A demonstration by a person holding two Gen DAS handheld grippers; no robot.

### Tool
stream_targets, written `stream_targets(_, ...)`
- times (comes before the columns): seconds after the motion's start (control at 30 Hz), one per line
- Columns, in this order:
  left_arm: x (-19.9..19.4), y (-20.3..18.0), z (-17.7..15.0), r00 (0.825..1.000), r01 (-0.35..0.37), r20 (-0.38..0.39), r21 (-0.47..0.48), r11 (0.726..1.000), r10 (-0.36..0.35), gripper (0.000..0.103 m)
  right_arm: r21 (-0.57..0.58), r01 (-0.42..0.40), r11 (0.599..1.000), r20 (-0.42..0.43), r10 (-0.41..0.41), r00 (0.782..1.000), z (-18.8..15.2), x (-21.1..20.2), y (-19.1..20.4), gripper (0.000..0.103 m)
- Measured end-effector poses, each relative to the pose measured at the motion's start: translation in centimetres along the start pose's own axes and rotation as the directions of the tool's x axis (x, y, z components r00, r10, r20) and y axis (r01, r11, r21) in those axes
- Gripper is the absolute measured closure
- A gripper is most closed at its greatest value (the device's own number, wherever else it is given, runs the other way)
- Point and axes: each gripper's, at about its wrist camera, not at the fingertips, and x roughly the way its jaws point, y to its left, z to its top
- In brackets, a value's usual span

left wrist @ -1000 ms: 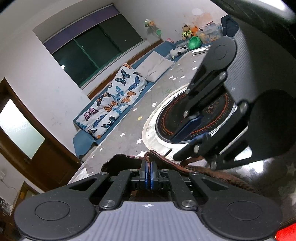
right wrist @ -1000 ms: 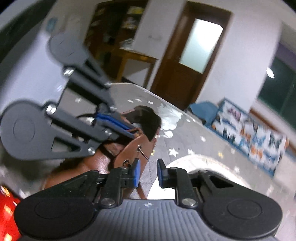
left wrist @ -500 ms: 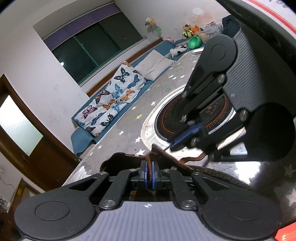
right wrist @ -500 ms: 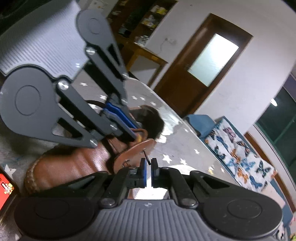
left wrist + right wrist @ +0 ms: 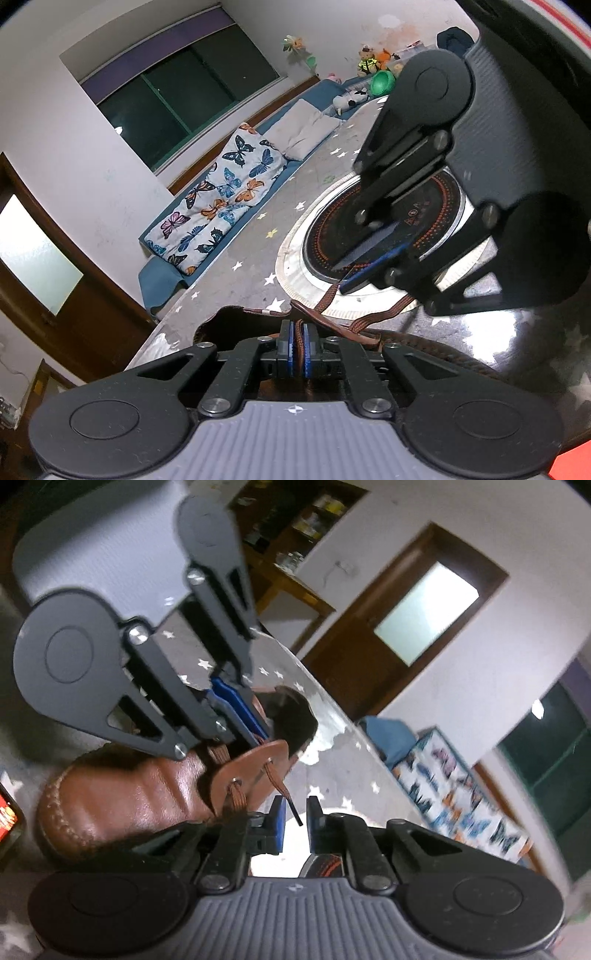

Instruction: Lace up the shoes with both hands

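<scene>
the brown leather shoe (image 5: 122, 797) is lying on the grey star-printed table (image 5: 229, 258), toe pointing away from the round black cooktop (image 5: 373, 236) set in the table surface, and it is serving as the reference for everything below. the left gripper (image 5: 299, 347) is sitting over the shoe's tongue area with its jaws pressed together on a strand of the brown lace (image 5: 300, 352), which is running up between the blue pads. the right gripper (image 5: 294, 818) is hovering just beside the shoe's eyelet flap (image 5: 255, 771), on the side facing the cooktop; its jaws are opening, and the lace tip (image 5: 293, 814), dark and stiff, is hanging from the upper eyelet into the gap between the pads without either pad pressing on it. a second strand is looping out of the lower eyelet on the same flap. the shoe's opening is facing the wooden door (image 5: 399, 642). the right wrist view is somewhat blurred.
</scene>
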Motion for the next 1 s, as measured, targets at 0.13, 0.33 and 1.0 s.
stream_targets(0.13,-0.2,0.0,0.0,1.000,0.000,-0.006,-0.019,1.000,0.000,0.095,-0.088,-0.004,0.996,0.012,0.005,1.000,0.5,0.9,1.3,0.093)
stream_targets(0.33,-2.1,0.6,-0.6,1.000,-0.003,0.007,-0.108,0.994,0.004,0.090,-0.021,0.045,0.999,-0.001,-0.045,0.999,0.9,1.0,1.3,0.101)
stream_targets(1.0,-5.5,1.2,-5.1,0.982,-0.092,-0.188,-0.300,0.949,0.035,0.042,0.168,0.218,0.961,-0.077,-0.208,0.975,-0.9,-2.9,-3.2,0.101)
